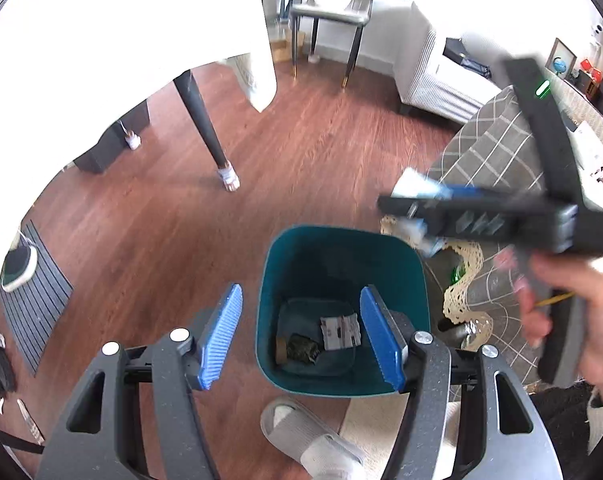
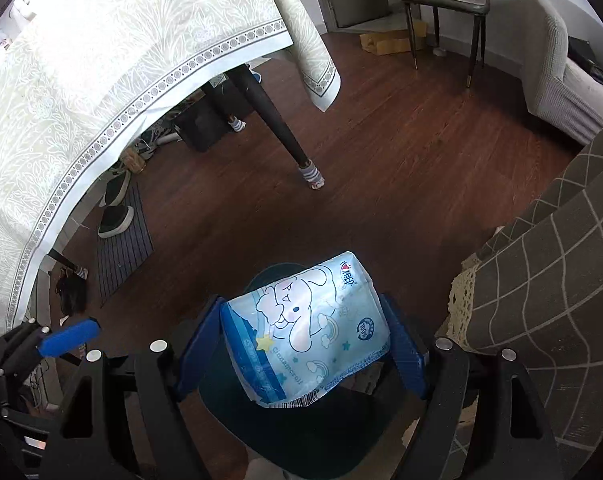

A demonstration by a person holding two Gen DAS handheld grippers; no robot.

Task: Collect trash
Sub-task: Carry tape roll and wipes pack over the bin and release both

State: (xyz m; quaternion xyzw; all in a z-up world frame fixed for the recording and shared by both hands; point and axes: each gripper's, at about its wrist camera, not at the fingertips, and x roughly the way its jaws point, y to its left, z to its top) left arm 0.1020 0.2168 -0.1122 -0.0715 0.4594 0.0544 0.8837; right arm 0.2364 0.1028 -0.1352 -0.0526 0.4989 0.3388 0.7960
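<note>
A teal trash bin (image 1: 266, 280) stands on the wood floor, with a crumpled paper (image 1: 340, 332) and a dark green lump (image 1: 301, 350) at its bottom. My left gripper (image 1: 300, 289) hovers open over the bin with nothing between its blue pads. My right gripper (image 2: 301, 304) is shut on a light blue tissue pack (image 2: 309, 328) printed with a cartoon dog. It holds the pack above the bin's rim (image 2: 269, 274). In the left wrist view the right gripper (image 1: 401, 204) and its pack (image 1: 411, 180) are blurred, just right of the bin. A blue pad (image 2: 69, 336) of the left gripper shows at lower left.
A table under a pale tablecloth (image 2: 101, 80) stands left, its dark leg (image 2: 277, 120) in a sock. A grey checked cover (image 2: 549, 280) with lace trim is close on the right. A person's slippered foot (image 1: 301, 428) is beside the bin. Shoes (image 2: 115, 216) sit on a striped mat.
</note>
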